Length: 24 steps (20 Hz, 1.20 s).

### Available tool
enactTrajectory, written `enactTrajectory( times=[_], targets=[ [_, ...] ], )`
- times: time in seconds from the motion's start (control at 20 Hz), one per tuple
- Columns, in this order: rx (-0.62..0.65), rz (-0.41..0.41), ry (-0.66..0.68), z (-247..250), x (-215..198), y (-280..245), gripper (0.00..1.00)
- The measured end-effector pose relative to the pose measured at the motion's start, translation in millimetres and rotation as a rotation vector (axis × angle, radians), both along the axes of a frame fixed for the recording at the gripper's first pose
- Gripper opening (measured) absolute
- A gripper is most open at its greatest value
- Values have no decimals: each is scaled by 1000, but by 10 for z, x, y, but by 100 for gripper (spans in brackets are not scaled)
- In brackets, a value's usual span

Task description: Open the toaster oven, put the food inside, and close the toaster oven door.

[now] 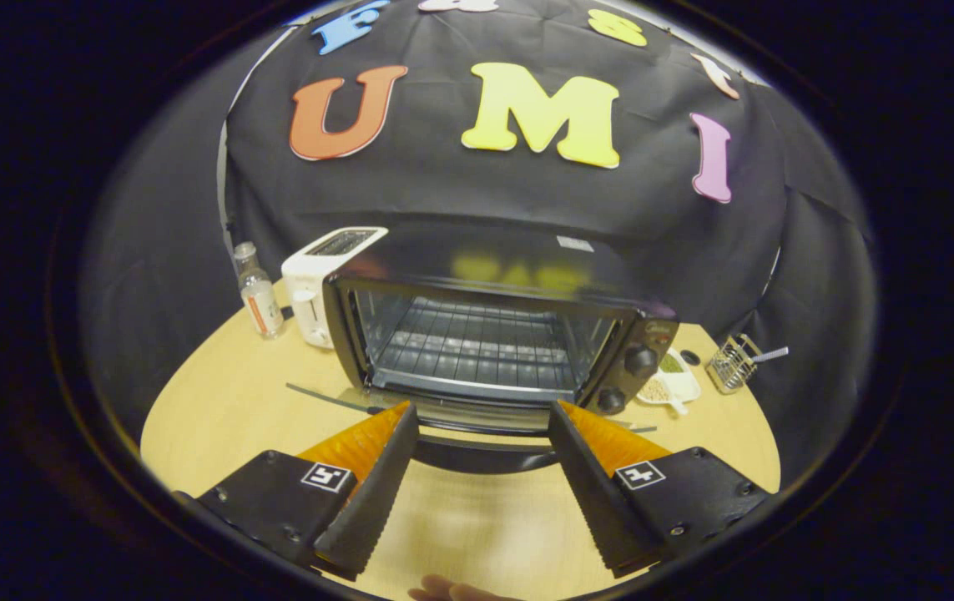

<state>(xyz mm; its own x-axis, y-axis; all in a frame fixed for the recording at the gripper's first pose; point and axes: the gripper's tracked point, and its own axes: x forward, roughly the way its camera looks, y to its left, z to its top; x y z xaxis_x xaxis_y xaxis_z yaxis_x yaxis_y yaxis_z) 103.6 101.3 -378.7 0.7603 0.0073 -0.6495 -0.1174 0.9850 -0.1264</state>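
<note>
A black toaster oven (518, 275) stands on the round wooden table (218, 409) with its glass door (477, 413) folded down flat toward me. The wire rack (472, 338) inside is bare. The door's dark handle (481, 455) lies just ahead of my gripper (483, 417), between the two fingertips. My gripper is open, its fingers spread wide on either side of the handle, touching nothing. No food is between the fingers.
A white pop-up toaster (318, 280) and a small clear bottle (258, 292) stand left of the oven. To its right sit a white dish of grains (670, 384) and a small wire basket (731, 363). Fingertips of a hand (451, 591) show below the gripper.
</note>
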Motion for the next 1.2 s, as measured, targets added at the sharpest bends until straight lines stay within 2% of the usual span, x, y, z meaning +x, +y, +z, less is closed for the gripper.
enactTrajectory(
  times=[0.15, 0.3, 0.45, 0.55, 1.0, 1.2],
  targets=[
    [-17, 15, 72, -274, -212, -7, 100],
    [11, 29, 205, -690, -411, -21, 99],
    [74, -6, 318, -1080, -508, -68, 100],
    [91, 30, 260, -1093, -320, -31, 100],
    [86, 43, 276, -928, -445, -107, 100],
    [214, 90, 357, -683, -700, -71, 99]
  ],
)
